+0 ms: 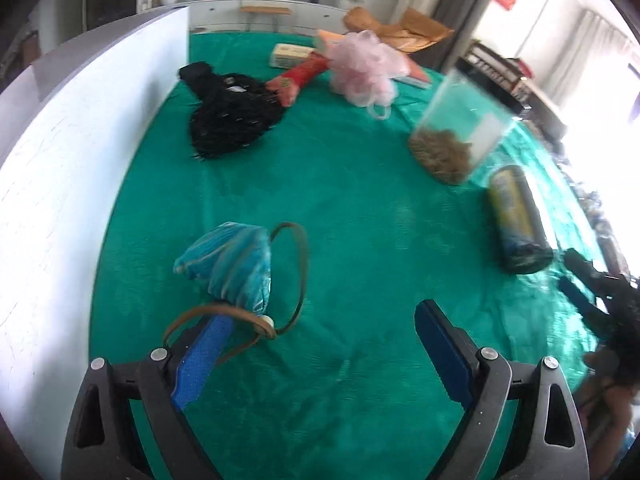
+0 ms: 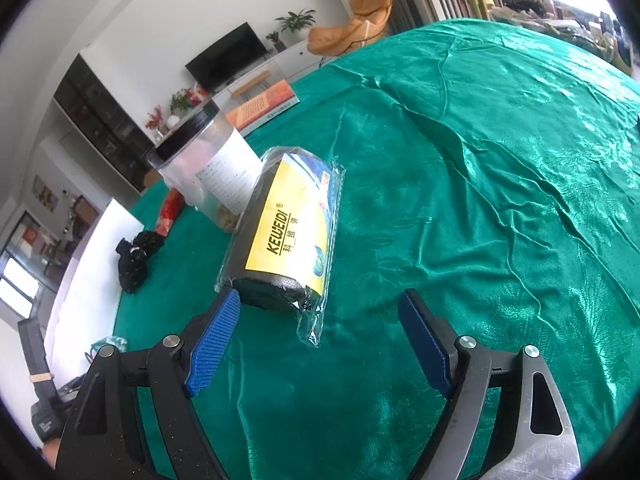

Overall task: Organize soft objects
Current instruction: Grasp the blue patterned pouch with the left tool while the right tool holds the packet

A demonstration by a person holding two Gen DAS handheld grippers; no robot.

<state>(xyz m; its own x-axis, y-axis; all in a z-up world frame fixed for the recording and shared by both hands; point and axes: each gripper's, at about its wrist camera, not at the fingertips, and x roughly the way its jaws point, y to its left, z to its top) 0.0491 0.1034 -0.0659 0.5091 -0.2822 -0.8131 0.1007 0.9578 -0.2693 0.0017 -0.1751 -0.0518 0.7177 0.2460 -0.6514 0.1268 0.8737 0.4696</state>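
Observation:
In the left wrist view a blue striped cloth pouch (image 1: 232,266) with a brown strap loop (image 1: 298,276) lies on the green tablecloth (image 1: 352,208), just ahead of my left gripper (image 1: 324,332), which is open; its left finger (image 1: 202,360) touches the strap. A black knitted item (image 1: 230,114) and a pink mesh puff (image 1: 364,70) lie farther back. In the right wrist view my right gripper (image 2: 320,328) is open, just behind a wrapped roll with a yellow label (image 2: 286,232), which also shows in the left wrist view (image 1: 518,222).
A clear plastic jar with a black lid (image 2: 208,168) stands behind the roll. A white board (image 1: 68,184) walls the table's left side. A red packet (image 1: 298,78) and a small box (image 1: 290,56) lie at the back. An orange chair (image 2: 354,26) stands beyond the table.

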